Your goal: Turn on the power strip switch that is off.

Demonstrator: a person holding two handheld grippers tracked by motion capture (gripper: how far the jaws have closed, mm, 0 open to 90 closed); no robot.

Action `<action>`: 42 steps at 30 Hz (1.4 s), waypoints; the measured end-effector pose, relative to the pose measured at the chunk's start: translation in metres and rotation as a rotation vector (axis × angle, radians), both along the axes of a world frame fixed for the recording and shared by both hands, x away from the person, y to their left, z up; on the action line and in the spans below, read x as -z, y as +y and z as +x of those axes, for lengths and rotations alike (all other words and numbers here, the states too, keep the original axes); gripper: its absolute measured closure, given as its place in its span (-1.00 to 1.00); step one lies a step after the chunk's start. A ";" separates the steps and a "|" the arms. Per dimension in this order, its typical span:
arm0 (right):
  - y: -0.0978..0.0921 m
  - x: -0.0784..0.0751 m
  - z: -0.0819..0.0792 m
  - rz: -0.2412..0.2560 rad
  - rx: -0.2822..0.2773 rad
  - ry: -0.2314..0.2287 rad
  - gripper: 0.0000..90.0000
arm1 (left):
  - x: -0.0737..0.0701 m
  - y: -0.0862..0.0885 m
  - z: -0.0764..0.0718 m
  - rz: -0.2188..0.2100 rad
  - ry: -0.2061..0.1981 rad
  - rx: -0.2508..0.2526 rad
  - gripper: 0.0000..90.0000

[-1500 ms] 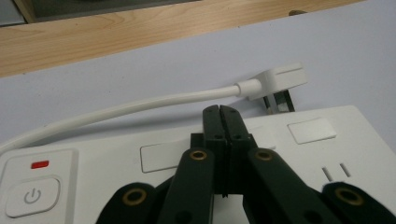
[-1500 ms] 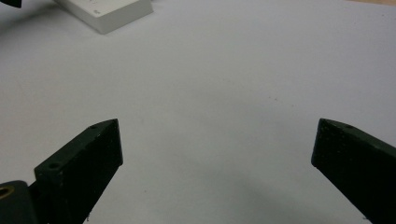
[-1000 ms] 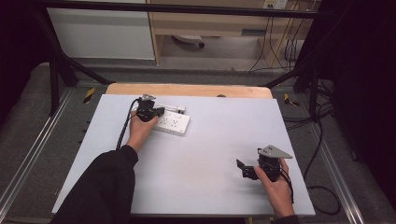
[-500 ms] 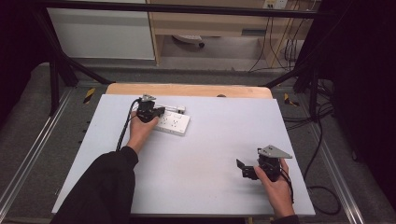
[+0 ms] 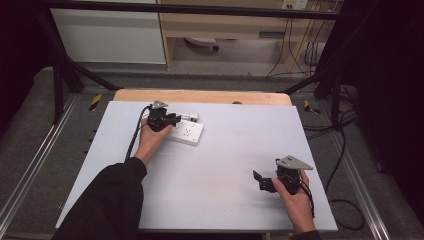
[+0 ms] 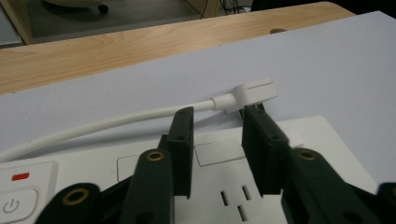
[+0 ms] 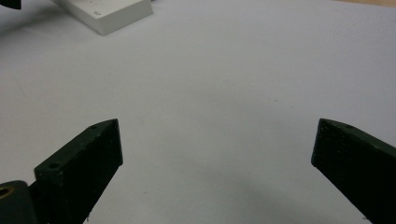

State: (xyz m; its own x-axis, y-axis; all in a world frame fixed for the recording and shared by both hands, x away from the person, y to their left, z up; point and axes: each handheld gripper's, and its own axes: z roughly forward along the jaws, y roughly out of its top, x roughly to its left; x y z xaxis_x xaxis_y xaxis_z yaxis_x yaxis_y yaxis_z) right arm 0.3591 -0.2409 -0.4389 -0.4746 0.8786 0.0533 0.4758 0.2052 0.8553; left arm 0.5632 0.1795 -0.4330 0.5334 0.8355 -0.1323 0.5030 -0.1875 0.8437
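A white power strip [image 5: 187, 131] lies on the white table top [image 5: 225, 165] at the back left. My left gripper [image 5: 173, 120] hovers over the strip's far end, held by a hand in a black sleeve. In the left gripper view the jaws stand a narrow gap apart above the power strip [image 6: 327, 154], nothing between them. Just beyond the left gripper [image 6: 215, 114] lies a white plug [image 6: 250, 92] on its white cord [image 6: 116, 122]. My right gripper [image 5: 260, 181] rests near the front right, wide open. In the right gripper view the right gripper [image 7: 215, 126] spans bare table.
The strip has a power button [image 6: 14, 205] and a red mark [image 6: 21, 176] at its near end. A wooden edge [image 5: 200, 96] borders the table's far side. Black frame bars and cables [image 5: 345, 150] run along the right. The strip's corner [image 7: 112, 14] shows far off.
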 end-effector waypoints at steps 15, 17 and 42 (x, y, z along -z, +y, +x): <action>0.001 0.000 0.000 0.002 -0.003 0.002 -0.95 | -0.005 -0.003 -0.003 -0.028 0.002 -0.007 -0.44; 0.001 0.000 0.000 0.000 -0.004 0.000 -0.95 | -0.005 -0.003 -0.002 -0.034 0.008 -0.013 -0.55; 0.001 0.000 0.000 0.003 -0.007 0.000 -0.95 | -0.026 0.004 -0.014 -0.064 0.029 0.006 -0.83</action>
